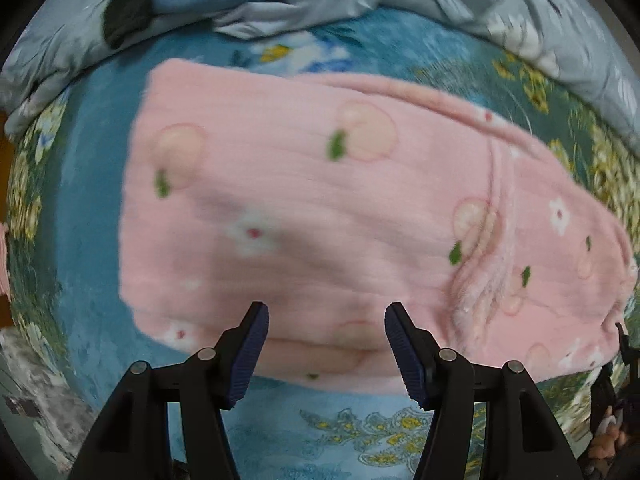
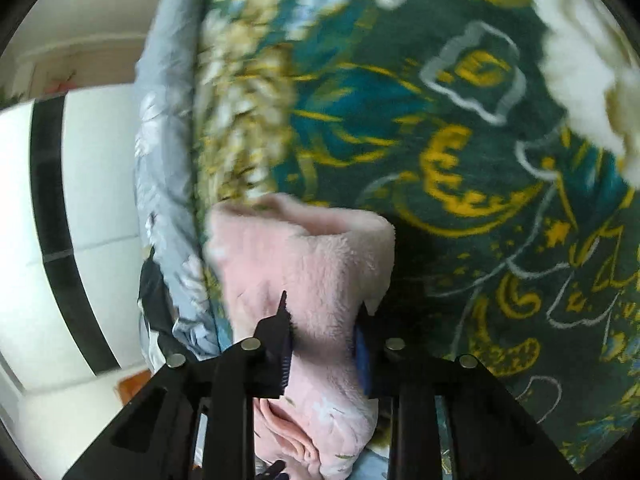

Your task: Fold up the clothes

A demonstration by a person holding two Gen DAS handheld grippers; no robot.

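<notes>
1. A pink fleece garment [image 1: 320, 216], printed with peaches, green leaves and white flowers, is seen folded and lying flat on a teal floral blanket [image 1: 92, 208] in the left wrist view.
2. The left gripper [image 1: 326, 320] is held with its jaws spread wide above the garment's near edge; nothing is caught between them.
3. In the right wrist view, the right gripper [image 2: 324, 312] is clamped on a thick fold of the pink garment [image 2: 304, 256], which fills the gap between its fingers.
4. The part of the garment below the right gripper's fingers is hidden by the gripper body, and its lower end is cut off by the frame.
5. A grey floral quilt [image 1: 540, 20] is bunched along the blanket's far edge; dark and blue cloth beside it cannot be identified.
6. Both views are softened by motion blur.
</notes>
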